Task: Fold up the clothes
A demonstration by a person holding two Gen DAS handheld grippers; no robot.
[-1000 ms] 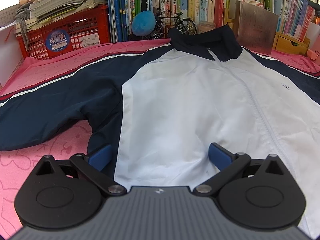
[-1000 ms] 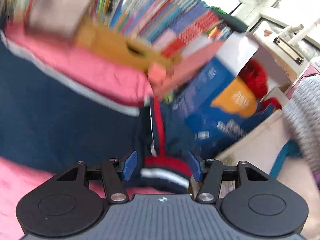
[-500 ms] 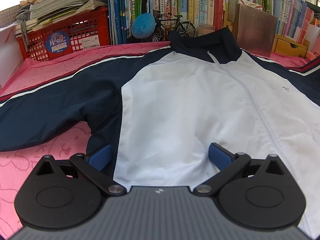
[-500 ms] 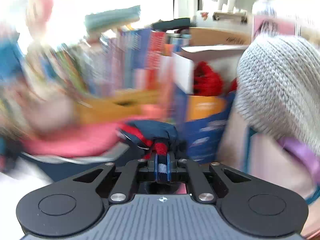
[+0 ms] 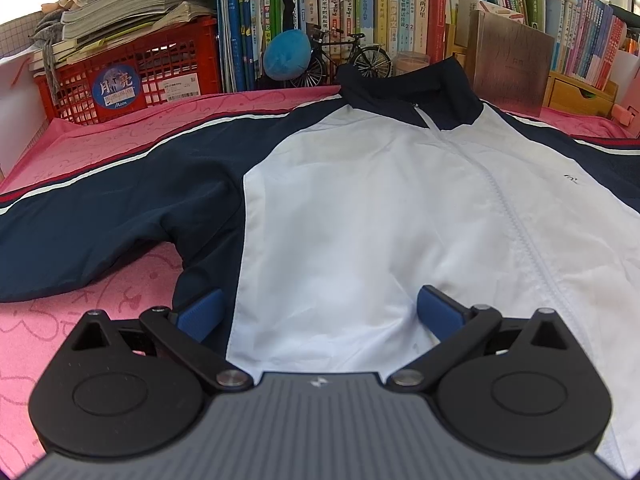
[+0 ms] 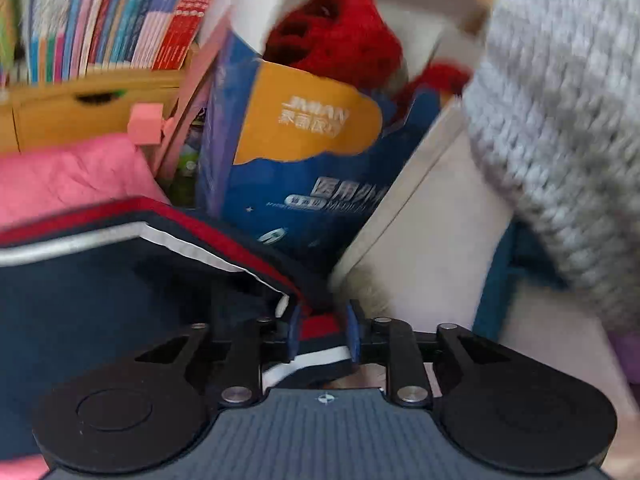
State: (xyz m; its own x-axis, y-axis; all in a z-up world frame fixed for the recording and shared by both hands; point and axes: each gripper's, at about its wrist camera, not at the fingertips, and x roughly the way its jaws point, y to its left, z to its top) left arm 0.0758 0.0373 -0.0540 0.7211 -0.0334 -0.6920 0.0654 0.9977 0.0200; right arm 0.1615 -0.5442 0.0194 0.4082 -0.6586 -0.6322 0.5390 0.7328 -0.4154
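Observation:
A navy and white zip jacket lies front up on the pink cloth, collar at the far side and left sleeve stretched out to the left. My left gripper is open over the hem, one pad on the navy side panel and one on the white front. In the right wrist view, the right gripper has the striped red, white and navy sleeve cuff between its pads. Its jaws are opening, and both pads still touch the cuff. The navy right sleeve runs off to the left, raised from the cloth.
A red crate under stacked papers, a row of books, a blue plush ball, a model bicycle and a wooden box line the far edge. A blue and orange carton with red yarn and a person's grey knit sleeve stand right.
The right gripper shut on the cuff, lifted it and rolled; its jaws now stand a little wider than half a second ago. The left gripper and the jacket body have not moved.

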